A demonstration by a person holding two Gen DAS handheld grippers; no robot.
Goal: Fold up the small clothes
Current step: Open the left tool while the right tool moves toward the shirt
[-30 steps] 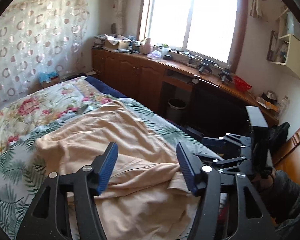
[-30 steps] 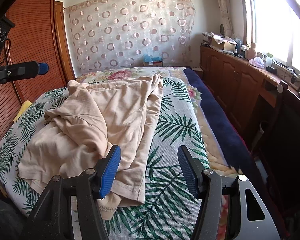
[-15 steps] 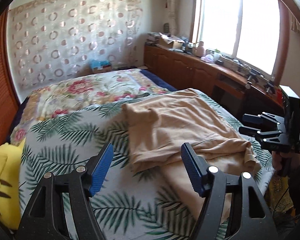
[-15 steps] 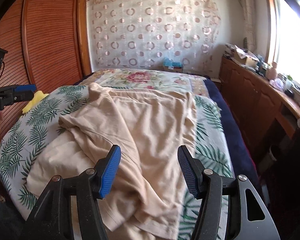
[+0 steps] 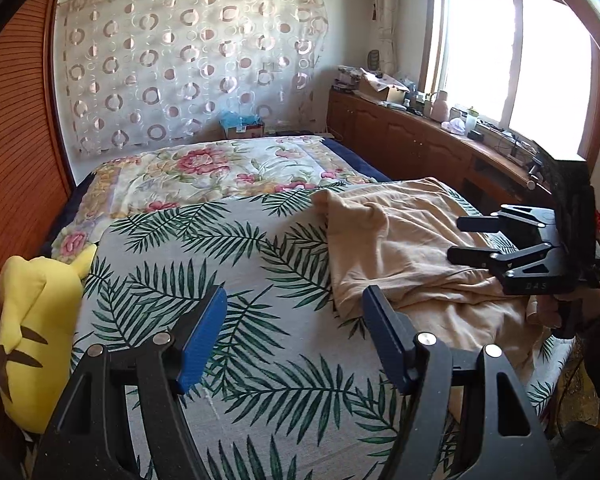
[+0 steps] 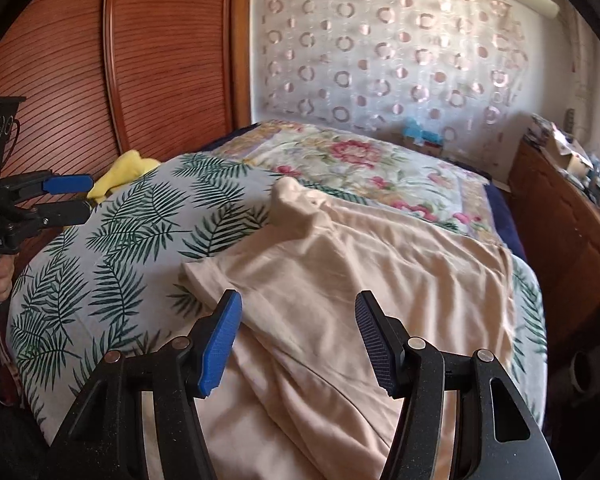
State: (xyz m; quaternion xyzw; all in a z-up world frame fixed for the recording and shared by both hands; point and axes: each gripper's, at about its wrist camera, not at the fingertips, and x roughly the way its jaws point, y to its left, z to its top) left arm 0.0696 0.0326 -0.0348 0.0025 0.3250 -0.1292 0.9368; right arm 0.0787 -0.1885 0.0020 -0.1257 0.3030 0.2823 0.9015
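Beige garment point(image 6: 340, 280) lies crumpled on the bed point(image 5: 220, 280), toward its window side, on the palm-leaf cover. One part bunches up into a peak at the far end point(image 6: 296, 204); the near part drapes toward the bed's foot edge with a loose fold across it. Not flat, no fold done yet.

Handling, as I judge it: thin, soft, light cloth, no stiffness. It'll sag and drag, and may slide on the cover if pulled one-sided. Nothing fragile. Best hold is a hem or corner, pinching one layer only; near left corner point(image 6: 192, 276) looks reachable. Needs spreading flat first.

Left gripper point(image 5: 296, 340): jaws well apart, nothing between them, over bare cover left of the garment. Right gripper point(image 6: 298, 344): jaws also apart, empty, hovering above the near part of the garment; pads not touching cloth as far as I can see.

Yellow plush toy point(image 5: 36, 320) sits at the bed's left edge, well clear of the garment.
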